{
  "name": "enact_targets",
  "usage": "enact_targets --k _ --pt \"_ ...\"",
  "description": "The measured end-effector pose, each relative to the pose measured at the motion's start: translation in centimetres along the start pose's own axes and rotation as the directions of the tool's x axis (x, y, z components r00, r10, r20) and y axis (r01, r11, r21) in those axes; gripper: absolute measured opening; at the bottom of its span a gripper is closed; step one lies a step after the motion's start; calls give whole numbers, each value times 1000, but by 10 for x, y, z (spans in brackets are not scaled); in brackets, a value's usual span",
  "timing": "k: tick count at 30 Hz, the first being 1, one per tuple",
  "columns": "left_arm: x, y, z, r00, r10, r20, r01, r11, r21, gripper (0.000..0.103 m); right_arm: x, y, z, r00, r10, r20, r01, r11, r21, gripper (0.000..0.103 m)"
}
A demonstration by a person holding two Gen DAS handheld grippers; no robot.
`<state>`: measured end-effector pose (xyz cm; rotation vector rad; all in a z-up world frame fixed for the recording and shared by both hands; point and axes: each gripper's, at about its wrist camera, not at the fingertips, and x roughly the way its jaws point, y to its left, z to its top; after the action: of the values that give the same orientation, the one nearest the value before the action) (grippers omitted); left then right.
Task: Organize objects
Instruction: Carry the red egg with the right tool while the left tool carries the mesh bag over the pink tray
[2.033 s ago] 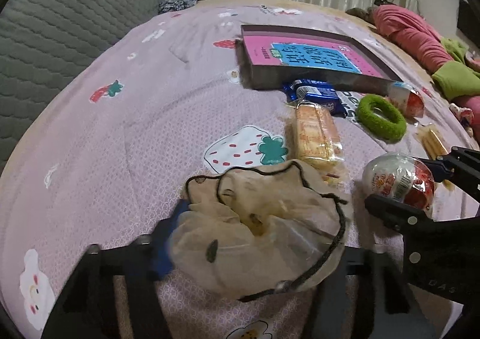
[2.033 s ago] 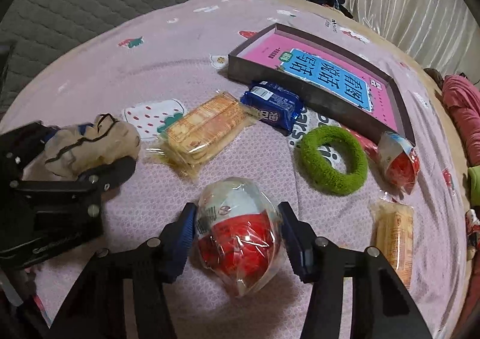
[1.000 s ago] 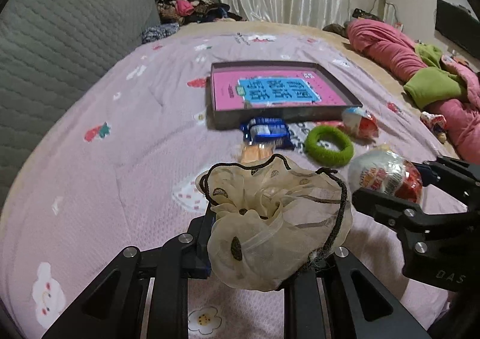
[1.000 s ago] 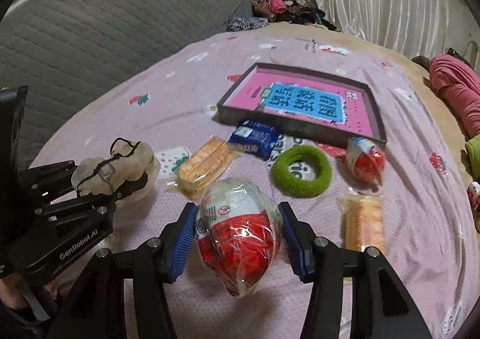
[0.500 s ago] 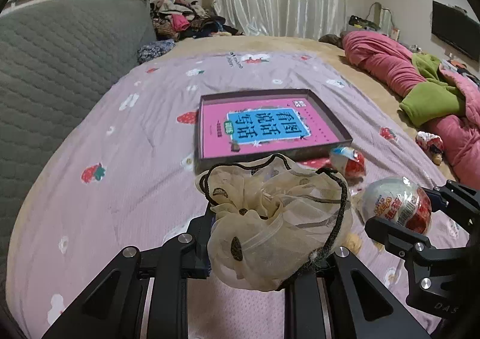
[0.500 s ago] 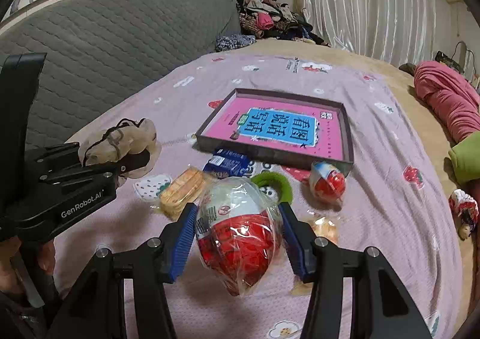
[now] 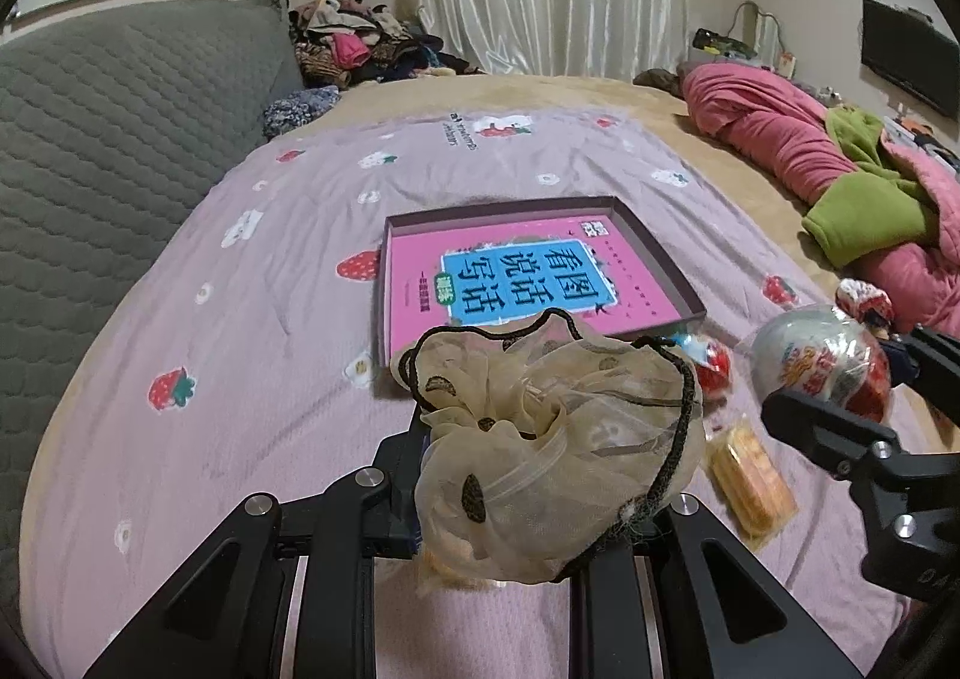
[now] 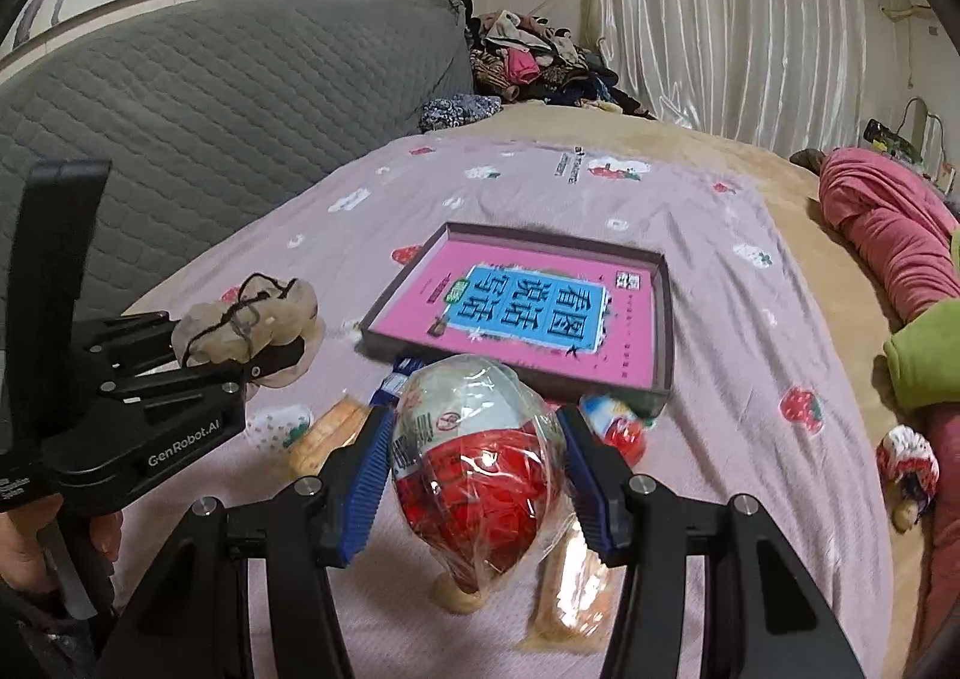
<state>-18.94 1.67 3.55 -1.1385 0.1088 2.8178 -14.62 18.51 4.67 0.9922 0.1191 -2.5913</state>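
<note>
My left gripper (image 7: pixel 540 475) is shut on a cream mesh drawstring pouch (image 7: pixel 552 439) and holds it above the bed; the pouch also shows in the right wrist view (image 8: pixel 246 325). My right gripper (image 8: pixel 474 463) is shut on a large red-and-white wrapped egg (image 8: pixel 474 463), which shows at the right of the left wrist view (image 7: pixel 822 367). A shallow grey box with a pink and blue bottom (image 7: pixel 528 277) lies open on the purple bedspread ahead, also in the right wrist view (image 8: pixel 528 307). Both grippers are raised, short of the box.
On the bedspread lie a small red egg (image 8: pixel 618 427), biscuit packs (image 7: pixel 750 481) (image 8: pixel 318 439), and a blue snack pack (image 8: pixel 396 379). A grey headboard (image 7: pixel 120 126) is on the left. Pink and green bedding (image 7: pixel 840 168) is on the right.
Both grippers have risen from the bedspread with the pouch and the egg held, and moved toward the box. The loose snacks now lie below and behind the grippers.
</note>
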Motion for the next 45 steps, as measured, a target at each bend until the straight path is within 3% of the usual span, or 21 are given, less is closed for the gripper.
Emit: enact_targets --k 11,26,35,41,45 --pt "22 -11 46 1000 3 8 -3 1000 26 22 6 -20 43 999 -18 36 20 999 -41 55" --pt "99 -20 102 999 -1 -54 2 1000 24 23 54 -80 99 998 -4 69 6 999 -31 55" --pt "167 -23 131 993 14 -121 -10 999 33 23 120 -113 114 1000 -3 31 4 999 -52 55" --pt "223 -11 139 982 -15 -190 16 1000 3 24 183 -123 119 999 12 -52 -15 999 -51 55" --pt "252 -4 142 977 3 -211 0 1000 13 25 222 -132 120 995 11 -98 -14 1000 -23 55"
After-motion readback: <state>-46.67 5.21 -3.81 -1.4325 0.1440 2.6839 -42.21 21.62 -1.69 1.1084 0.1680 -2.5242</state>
